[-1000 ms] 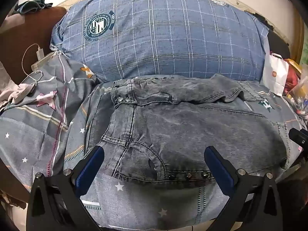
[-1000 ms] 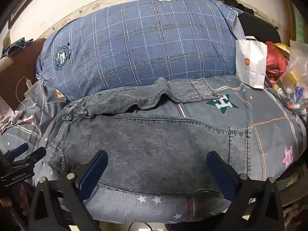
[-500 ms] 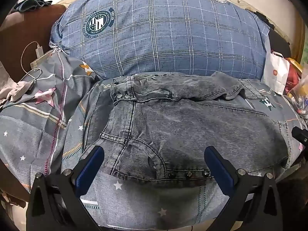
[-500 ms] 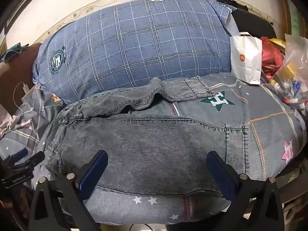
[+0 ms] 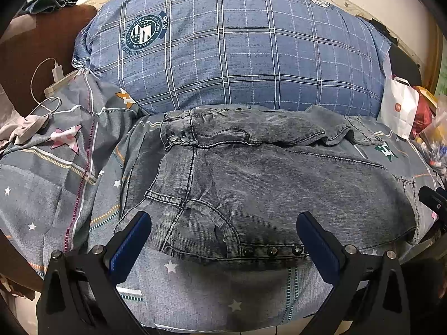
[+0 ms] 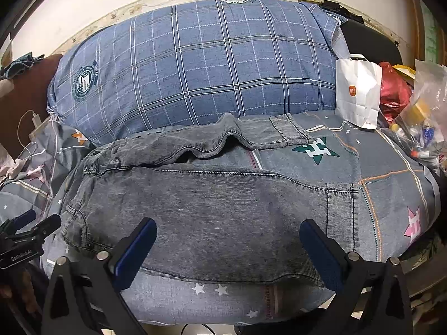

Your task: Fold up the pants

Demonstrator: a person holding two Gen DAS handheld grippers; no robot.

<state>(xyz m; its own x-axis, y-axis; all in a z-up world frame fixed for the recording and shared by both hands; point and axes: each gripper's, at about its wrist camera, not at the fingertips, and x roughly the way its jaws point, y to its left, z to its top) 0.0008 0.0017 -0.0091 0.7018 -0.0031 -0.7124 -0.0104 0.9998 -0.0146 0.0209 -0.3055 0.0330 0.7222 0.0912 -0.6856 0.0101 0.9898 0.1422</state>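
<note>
Closer pants [image 5: 279,189]; hems [image 6: 290,134] right-view only.

Beyond the blue-padded fingers [image 5: 317,238], the pants [image 5: 279,195] are seen as faded matt denim with shiny metal rivets [image 5: 272,250]. Woven cloth covers the bedsheet [image 5: 56,181] and pillow [image 5: 237,55]; farther right, a smooth paper bag [image 6: 357,92] is seen.

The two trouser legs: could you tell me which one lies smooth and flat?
The near leg, right before both open grippers, lies flat; the far leg, against the blue checked pillow, is rumpled.
</note>
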